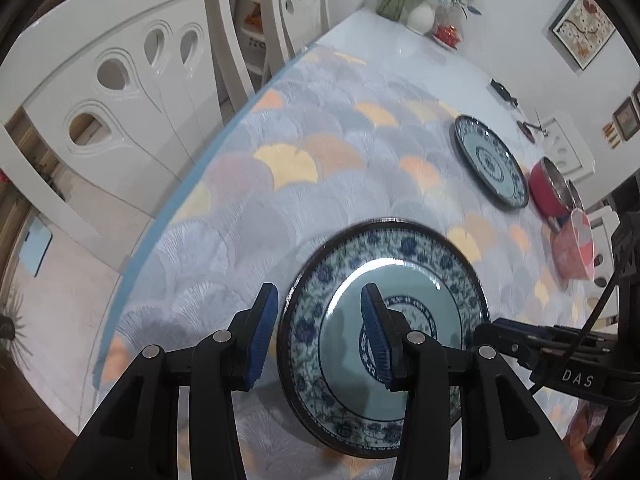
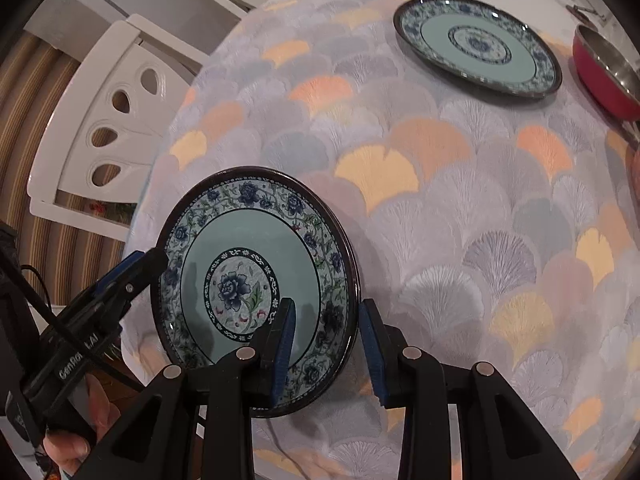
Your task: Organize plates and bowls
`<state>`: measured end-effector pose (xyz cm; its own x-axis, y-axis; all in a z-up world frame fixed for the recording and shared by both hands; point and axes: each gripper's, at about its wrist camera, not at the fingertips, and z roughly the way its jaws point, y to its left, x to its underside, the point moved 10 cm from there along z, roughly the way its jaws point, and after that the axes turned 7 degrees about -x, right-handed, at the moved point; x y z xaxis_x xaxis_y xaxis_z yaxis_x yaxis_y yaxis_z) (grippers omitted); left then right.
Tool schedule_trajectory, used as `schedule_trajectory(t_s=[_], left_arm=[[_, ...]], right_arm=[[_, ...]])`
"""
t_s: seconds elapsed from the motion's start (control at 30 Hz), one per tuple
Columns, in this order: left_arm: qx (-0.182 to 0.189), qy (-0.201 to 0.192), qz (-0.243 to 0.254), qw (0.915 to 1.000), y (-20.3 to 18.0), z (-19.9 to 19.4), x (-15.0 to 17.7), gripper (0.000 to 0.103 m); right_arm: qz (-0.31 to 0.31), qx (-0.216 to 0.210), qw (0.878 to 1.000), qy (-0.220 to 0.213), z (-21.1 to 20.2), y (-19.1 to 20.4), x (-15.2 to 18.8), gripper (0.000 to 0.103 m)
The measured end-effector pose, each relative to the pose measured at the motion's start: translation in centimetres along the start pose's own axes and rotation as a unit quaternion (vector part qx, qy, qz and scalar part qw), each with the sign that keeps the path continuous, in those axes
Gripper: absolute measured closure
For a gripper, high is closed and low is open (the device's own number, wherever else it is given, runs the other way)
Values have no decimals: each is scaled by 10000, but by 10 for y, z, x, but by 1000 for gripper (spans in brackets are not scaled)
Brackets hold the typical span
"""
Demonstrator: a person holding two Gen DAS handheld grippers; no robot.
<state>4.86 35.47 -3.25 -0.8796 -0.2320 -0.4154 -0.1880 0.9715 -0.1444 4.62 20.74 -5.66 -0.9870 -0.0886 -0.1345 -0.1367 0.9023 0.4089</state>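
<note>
Chairs: two white chairs with teardrop cut-outs stand at the left edge of the table; the nearer chair (image 1: 120, 92) is pushed close in, the second chair (image 1: 298, 4) is further along.
Left gripper: the left gripper (image 1: 320, 336) straddles the left rim of the near plate (image 1: 384, 264), one blue pad outside the rim, the other over the plate's face. The jaws stand partly apart, and whether the pads actually press the rim I cannot tell.
Near plate: blue-and-white floral, dark rim, sitting close to the table edge on the fan-patterned tablecloth (image 1: 320, 148).
Right gripper: the right gripper (image 2: 328, 344) is over the plate's opposite rim, one pad on the plate's face side, the other outside it. The jaws are narrow, yet a gap shows beside the rim, so a firm grip is not certain. A hand (image 2: 80, 428) shows below the other tool.
In the way: each gripper's body crowds the other's view across the plate; between this plate and the far one lies open cloth.
Far plate: a matching far plate (image 2: 480, 44) lies flat, well apart, toward the right side.
Red pot: a red pot (image 1: 550, 186) sits just beside the far plate, and a pink patterned bowl (image 1: 574, 246) is nearer than it.
Far end: a white vase (image 1: 422, 16) of flowers, with a small red item beside it.
Count: two plates, one bowl, one pot, two chairs, two grippers.
</note>
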Motion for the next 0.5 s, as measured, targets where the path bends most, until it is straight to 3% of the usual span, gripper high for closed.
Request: schedule_trajectory(t_s=[0.3, 0.5], left_arm=[[-18, 72, -45, 10000, 6, -3, 5, 63], [92, -97, 83, 9999, -9, -18, -8, 63]], right_arm=[[14, -98, 9999, 23, -10, -3, 8, 70], [19, -132, 9999, -103, -22, -3, 3, 70]])
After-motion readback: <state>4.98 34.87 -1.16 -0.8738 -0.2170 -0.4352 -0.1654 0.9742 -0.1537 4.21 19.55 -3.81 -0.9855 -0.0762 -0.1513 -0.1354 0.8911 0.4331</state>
